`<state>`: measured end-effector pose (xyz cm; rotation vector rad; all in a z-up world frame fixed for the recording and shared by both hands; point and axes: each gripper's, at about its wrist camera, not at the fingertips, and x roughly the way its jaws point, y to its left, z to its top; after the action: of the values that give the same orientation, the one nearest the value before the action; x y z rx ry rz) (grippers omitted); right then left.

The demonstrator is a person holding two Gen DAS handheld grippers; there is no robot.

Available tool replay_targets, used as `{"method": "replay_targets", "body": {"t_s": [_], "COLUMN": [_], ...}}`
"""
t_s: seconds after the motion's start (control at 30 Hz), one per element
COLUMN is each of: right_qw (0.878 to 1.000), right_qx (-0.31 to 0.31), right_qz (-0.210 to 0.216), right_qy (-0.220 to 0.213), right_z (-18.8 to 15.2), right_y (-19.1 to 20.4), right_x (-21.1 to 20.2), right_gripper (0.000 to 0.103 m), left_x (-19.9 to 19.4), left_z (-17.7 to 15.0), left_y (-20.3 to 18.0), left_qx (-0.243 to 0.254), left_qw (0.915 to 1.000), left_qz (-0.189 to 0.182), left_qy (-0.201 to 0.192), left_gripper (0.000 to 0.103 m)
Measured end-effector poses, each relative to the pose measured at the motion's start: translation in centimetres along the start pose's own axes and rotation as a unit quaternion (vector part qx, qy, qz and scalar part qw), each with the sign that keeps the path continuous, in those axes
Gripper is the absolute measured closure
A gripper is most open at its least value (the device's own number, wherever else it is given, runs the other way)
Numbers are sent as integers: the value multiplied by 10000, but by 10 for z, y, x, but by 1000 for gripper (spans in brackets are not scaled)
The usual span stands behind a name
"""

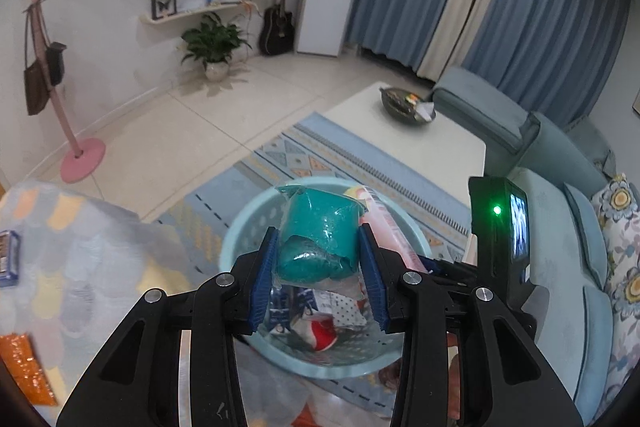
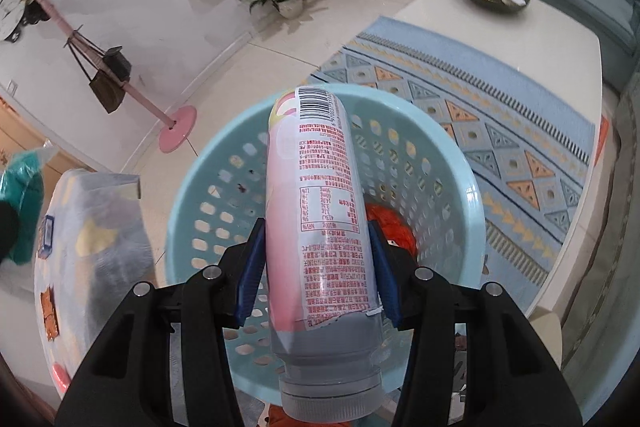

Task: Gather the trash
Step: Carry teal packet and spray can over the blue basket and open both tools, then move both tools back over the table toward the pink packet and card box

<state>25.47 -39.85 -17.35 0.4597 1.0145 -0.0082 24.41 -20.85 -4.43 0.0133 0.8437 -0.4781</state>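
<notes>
My left gripper (image 1: 318, 269) is shut on a teal crumpled bag (image 1: 320, 235) and holds it over the light blue perforated trash basket (image 1: 236, 239). The basket holds wrappers, one red and white (image 1: 322, 335). My right gripper (image 2: 318, 267) is shut on a pink and white drink bottle (image 2: 320, 211), cap toward the camera, above the same basket (image 2: 192, 187). An orange wrapper (image 2: 394, 227) lies inside the basket. The bottle also shows in the left wrist view (image 1: 390, 227), and the teal bag at the left edge of the right wrist view (image 2: 22, 187).
A small table with a patterned cloth (image 1: 80, 259) stands left of the basket, with an orange packet (image 1: 24, 367) and a blue packet (image 1: 8, 259) on it. A white coffee table (image 1: 416, 139) with a dark bowl (image 1: 404, 105), a blue rug (image 2: 500, 115), a teal sofa (image 1: 560, 247) and a pink coat stand (image 1: 80, 155) surround it.
</notes>
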Motion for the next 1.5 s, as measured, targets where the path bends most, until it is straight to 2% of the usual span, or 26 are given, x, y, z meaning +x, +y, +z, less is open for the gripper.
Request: {"method": "replay_targets", "body": {"t_s": [0.13, 0.4, 0.43, 0.47, 0.53, 0.73, 0.9, 1.03, 1.3, 1.5], "right_qw": [9999, 9999, 9998, 9998, 9998, 9996, 9990, 9976, 9910, 9826], "right_qx": [91, 119, 133, 157, 168, 168, -201, -434, -984, -1522], "right_qz": [-25, 1, -19, -36, -49, -104, -110, 74, 425, 680], "right_qy": [85, -112, -119, -124, -120, -217, -379, -527, -801, -822], "right_z": [1, 0, -1, -3, -6, -15, -19, -21, -33, -48], "right_y": [-7, -17, -18, -21, -24, -28, -6, 22, 87, 143], "right_x": [6, -14, -17, -19, -24, -41, -61, -78, -110, -117], "right_gripper": [55, 55, 55, 55, 55, 50, 50, 47, 40, 36], "left_x": [13, 32, 35, 38, 41, 34, 7, -22, -99, -152], "left_z": [-1, -2, -2, -2, 0, -9, -15, -18, -28, -52], "left_y": [-6, -20, -19, -17, -14, -15, -11, -4, 43, 84], "left_qx": [34, 65, -11, -106, -255, -338, -308, -360, -781, -1135], "left_qw": [9999, 9992, 9988, 9981, 9981, 9977, 9987, 9991, 9945, 9871], "left_qz": [-72, -213, -268, -368, -308, -302, -291, -206, 19, 329], "left_qy": [153, 345, 412, 485, 470, 499, 274, -4, -700, -1081], "left_gripper": [65, 64, 61, 46, 33, 33, 33, 33, 33, 33]}}
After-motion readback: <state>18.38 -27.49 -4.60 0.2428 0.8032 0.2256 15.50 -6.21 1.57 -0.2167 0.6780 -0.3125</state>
